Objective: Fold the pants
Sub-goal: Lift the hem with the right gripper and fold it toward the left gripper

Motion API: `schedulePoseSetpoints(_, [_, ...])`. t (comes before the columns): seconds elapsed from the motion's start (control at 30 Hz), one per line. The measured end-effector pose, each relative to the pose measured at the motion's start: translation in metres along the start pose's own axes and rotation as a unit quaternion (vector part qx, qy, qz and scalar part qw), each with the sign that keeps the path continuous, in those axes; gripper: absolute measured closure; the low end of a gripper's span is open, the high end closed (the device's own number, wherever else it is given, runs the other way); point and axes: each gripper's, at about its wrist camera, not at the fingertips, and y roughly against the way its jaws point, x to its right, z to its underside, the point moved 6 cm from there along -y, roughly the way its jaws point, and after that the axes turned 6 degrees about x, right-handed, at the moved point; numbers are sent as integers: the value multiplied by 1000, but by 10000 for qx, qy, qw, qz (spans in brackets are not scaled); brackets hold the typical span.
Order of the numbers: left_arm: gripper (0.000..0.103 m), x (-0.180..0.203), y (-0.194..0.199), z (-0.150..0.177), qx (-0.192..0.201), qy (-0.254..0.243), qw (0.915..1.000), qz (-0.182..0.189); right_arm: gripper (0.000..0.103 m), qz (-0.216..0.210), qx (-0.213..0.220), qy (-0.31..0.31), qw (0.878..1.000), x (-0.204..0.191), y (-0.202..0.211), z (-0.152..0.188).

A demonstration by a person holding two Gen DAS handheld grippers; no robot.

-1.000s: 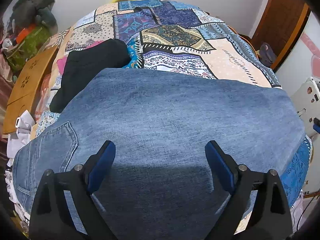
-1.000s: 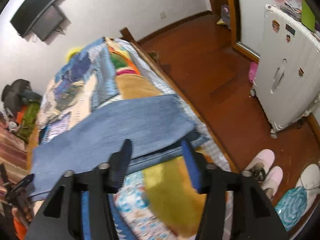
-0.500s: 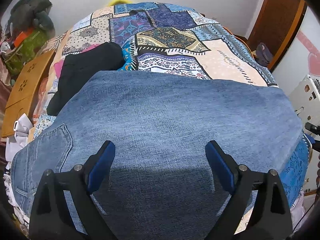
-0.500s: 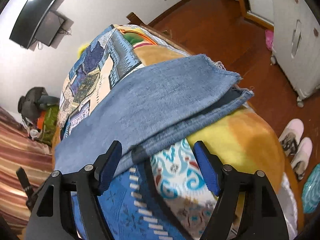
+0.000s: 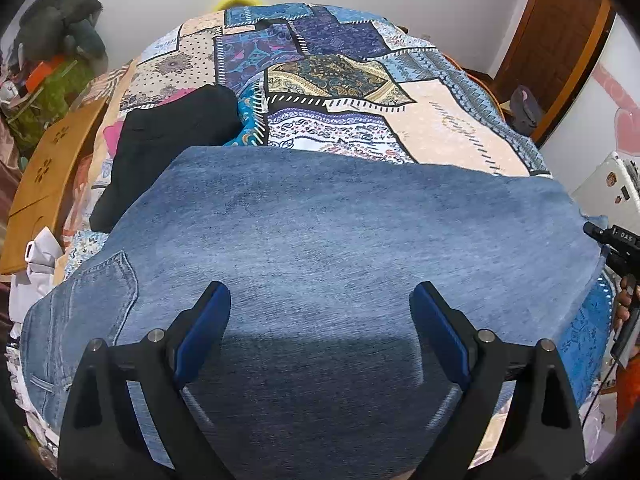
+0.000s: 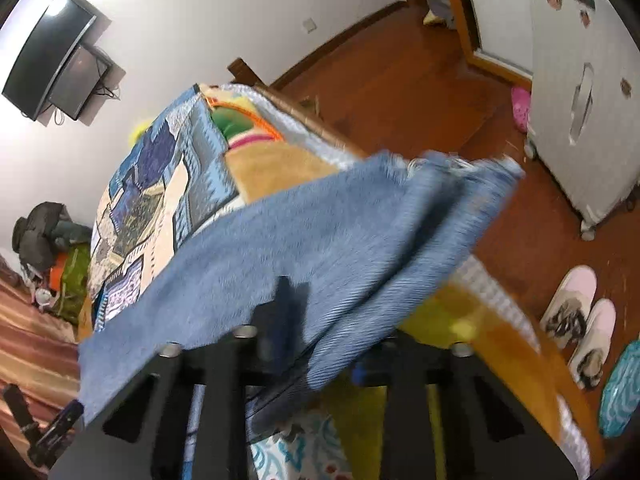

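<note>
On the bed point(image 5: 440, 128), the jeans point(image 5: 340, 240) are lying flat across the patchwork cover, back pocket toward the left, beside a black garment point(image 5: 168, 140). The left gripper point(image 5: 320, 320) is hovering above the denim, its fingers point(image 5: 204, 324) spread wide and holding nothing. The right gripper point(image 6: 320, 344) is pinching the leg-hem end of the jeans point(image 6: 320, 240), lifting it off the bed's edge; this view is blurred.
</note>
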Motion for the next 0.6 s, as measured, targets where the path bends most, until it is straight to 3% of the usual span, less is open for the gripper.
schedulePoseSetpoints(0.2, [10,5,13,-9,212,-74,9997,-35,92,-122,628,733,9953,-28,34,-15])
schedulePoseSetpoints(0.6, [9,-4,65,-27,955,-212,9952,-68,96,-1138,1328,1774,9685,-139,97,-23])
